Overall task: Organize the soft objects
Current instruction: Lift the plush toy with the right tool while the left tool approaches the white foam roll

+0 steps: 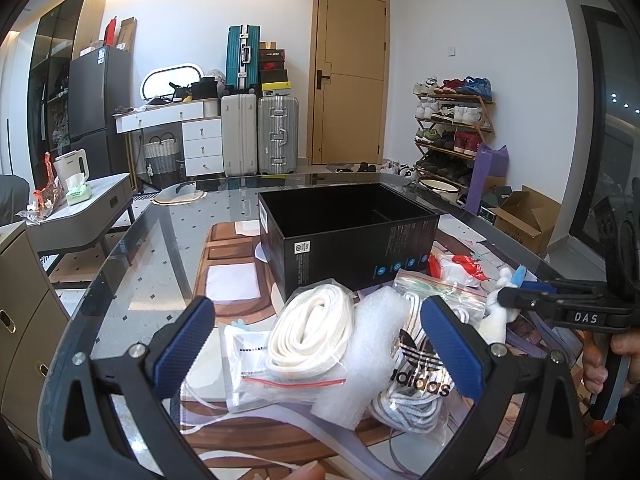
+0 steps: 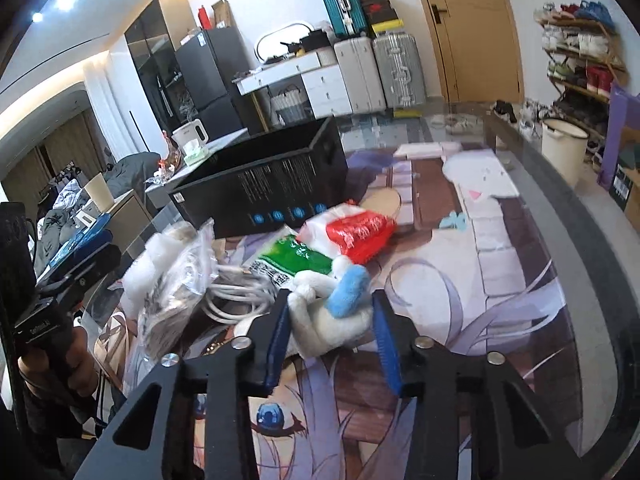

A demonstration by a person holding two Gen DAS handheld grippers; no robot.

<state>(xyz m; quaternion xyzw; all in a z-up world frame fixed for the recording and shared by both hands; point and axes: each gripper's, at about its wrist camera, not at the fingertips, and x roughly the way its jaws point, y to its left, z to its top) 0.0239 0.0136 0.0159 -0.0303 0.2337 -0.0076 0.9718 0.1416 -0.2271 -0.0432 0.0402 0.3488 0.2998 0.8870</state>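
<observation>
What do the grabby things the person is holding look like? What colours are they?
Each gripper is black with two long fingers wearing bumpy blue pads. Silver round screws sit at the finger joints. The left gripper and the right gripper look alike. On the right one's black handle are the white letters DAS. The person's hands are bare.

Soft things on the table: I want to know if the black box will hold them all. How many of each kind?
Clear bags of laces: 2
Foam sheet: 1
Plush toy: 1
Printed packets: 2
Total: 6
</observation>
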